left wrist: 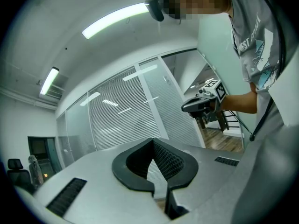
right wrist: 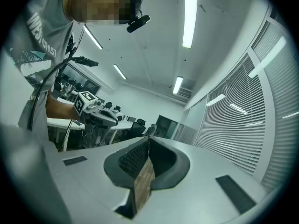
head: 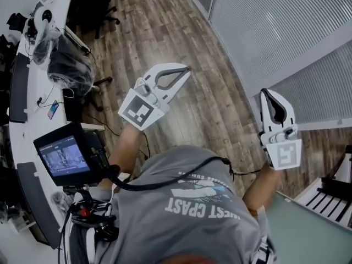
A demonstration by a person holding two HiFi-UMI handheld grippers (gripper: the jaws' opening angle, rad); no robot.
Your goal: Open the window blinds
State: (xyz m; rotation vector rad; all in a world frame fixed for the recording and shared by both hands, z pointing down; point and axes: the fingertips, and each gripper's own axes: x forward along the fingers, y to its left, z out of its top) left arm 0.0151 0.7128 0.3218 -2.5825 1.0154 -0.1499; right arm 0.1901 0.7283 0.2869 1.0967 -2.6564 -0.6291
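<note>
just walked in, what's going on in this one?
A person stands on the wood floor beside a glass wall covered by window blinds, holding a gripper in each hand. The left gripper and the right gripper are both held out in front, fingers together with nothing between them. Neither touches the blinds, whose slats look lowered and closed, so opening them has not started yet.

Office with desks [head: 34, 77], chairs [head: 96, 7], window blinds [head: 275, 21]
</note>
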